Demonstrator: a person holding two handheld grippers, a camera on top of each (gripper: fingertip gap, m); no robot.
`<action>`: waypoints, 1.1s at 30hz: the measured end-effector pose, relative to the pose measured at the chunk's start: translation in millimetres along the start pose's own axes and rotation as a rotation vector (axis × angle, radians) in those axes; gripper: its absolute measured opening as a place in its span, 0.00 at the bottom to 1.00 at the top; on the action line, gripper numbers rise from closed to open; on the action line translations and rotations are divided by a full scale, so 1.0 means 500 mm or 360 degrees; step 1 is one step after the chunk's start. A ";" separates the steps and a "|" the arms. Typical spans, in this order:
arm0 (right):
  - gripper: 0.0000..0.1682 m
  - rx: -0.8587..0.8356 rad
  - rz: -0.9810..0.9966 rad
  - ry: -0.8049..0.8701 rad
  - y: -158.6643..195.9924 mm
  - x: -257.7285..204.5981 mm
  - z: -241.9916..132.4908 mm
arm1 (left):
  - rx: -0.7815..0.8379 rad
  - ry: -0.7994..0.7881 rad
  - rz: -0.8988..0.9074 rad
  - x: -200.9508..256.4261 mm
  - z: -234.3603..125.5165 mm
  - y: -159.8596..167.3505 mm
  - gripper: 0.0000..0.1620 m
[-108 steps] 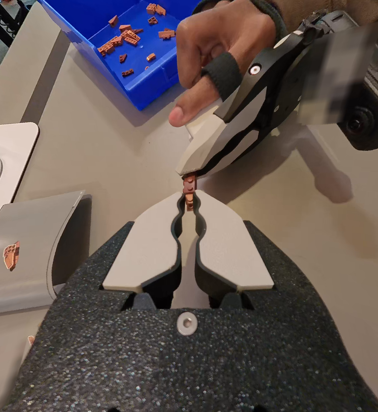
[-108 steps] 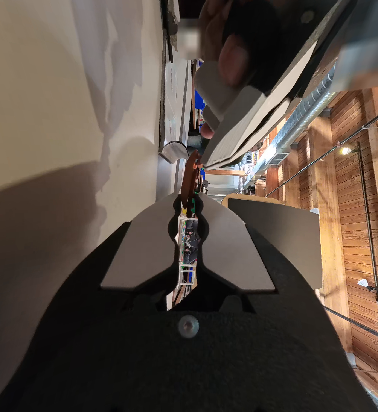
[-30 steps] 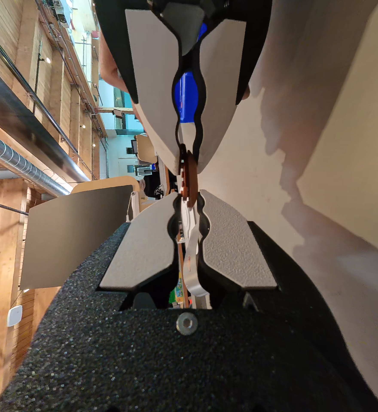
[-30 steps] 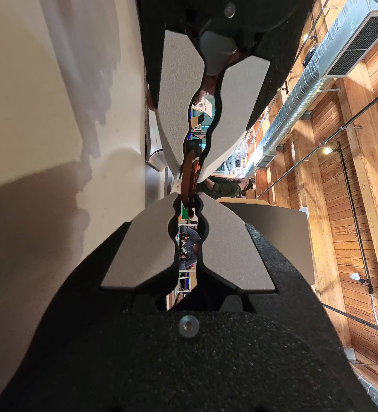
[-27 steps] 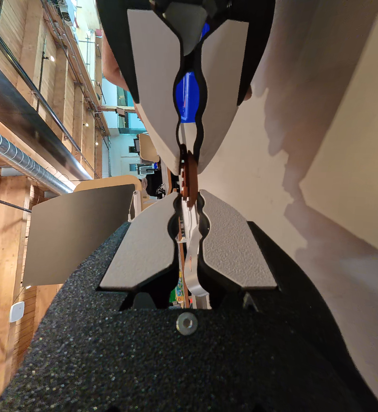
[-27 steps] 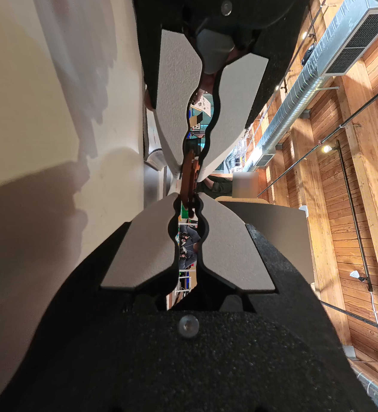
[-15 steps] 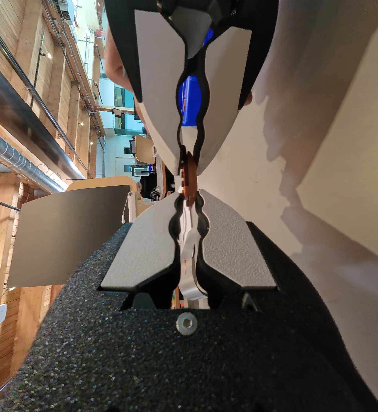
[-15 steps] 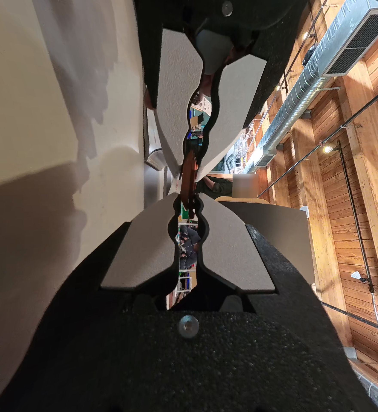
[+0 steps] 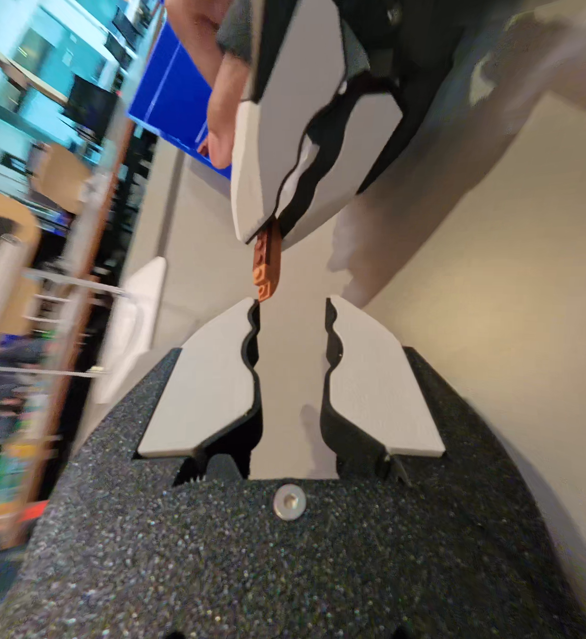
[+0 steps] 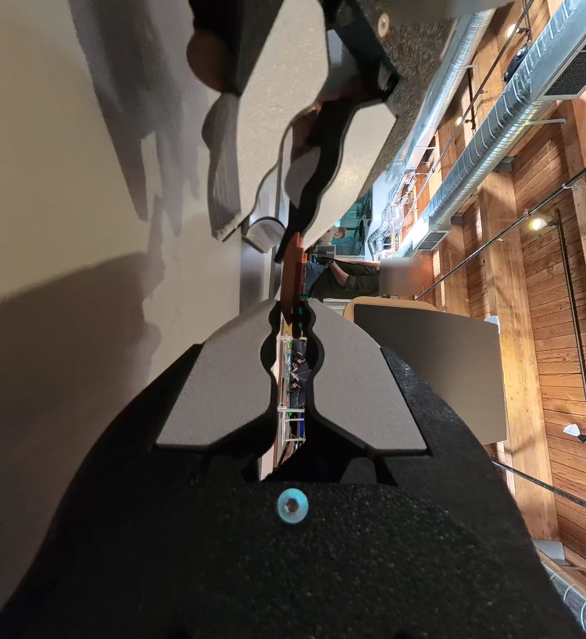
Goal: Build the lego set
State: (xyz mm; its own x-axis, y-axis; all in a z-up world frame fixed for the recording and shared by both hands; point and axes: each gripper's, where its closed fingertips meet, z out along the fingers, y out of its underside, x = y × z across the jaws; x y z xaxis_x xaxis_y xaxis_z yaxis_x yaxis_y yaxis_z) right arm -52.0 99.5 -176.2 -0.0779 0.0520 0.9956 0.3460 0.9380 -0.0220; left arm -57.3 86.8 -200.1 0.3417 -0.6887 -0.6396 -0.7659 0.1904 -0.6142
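A small brown lego assembly [image 9: 267, 266] of joined pieces sticks out of my right gripper [image 9: 267, 226], which comes down from the top of the left wrist view, held by a hand [image 9: 215, 86]. My left gripper [image 9: 291, 302] is open and empty, its left fingertip just below the assembly's free end. In the right wrist view my right gripper [image 10: 292, 309] is shut on the brown lego assembly [image 10: 291, 273], seen edge-on. The left gripper [image 10: 284, 221] hangs open just above it. Both are held in the air over the beige table [image 9: 475, 276].
A blue bin [image 9: 174, 96] stands on the table behind the right gripper. A white board [image 9: 139, 311] lies at the left. A grey curved stand [image 10: 264, 231] and a dark chair back [image 10: 423, 363] show in the right wrist view.
My left gripper has opened and let go of the lego assembly, and it has swung round toward the table. My right gripper still holds the assembly.
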 end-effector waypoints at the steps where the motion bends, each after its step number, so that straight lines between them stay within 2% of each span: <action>1: 0.07 -0.0002 -0.0006 -0.0002 0.000 -0.002 0.001 | 0.0033 0.0064 -0.0149 0.005 0.000 -0.002 0.23; 5: 0.06 -0.0002 -0.0021 0.0001 -0.002 -0.004 0.001 | 0.0150 0.0176 -0.0527 0.007 0.002 -0.019 0.24; 10: 0.06 0.0024 -0.0035 0.0011 -0.010 -0.004 -0.001 | 0.0248 0.0239 -0.0729 0.013 0.006 -0.039 0.21; 16: 0.06 0.0070 -0.0092 0.0063 -0.024 -0.001 -0.006 | 0.0287 0.0173 -0.0758 0.002 0.003 -0.039 0.09; 26: 0.15 0.0114 0.0029 0.0065 -0.027 0.004 -0.009 | 0.0356 0.0096 -0.0632 -0.004 -0.007 -0.040 0.08; 33: 0.15 0.0145 0.0156 -0.0011 -0.026 -0.007 -0.008 | 0.0355 0.0170 -0.0566 0.015 -0.004 -0.031 0.08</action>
State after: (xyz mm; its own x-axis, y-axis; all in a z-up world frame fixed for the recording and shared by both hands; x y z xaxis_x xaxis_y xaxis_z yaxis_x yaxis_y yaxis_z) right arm -52.7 85.9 -179.1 -0.0543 0.1473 0.9876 0.2661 0.9554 -0.1279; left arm -43.9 77.1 -194.2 0.4956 -0.8051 -0.3258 -0.4701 0.0668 -0.8801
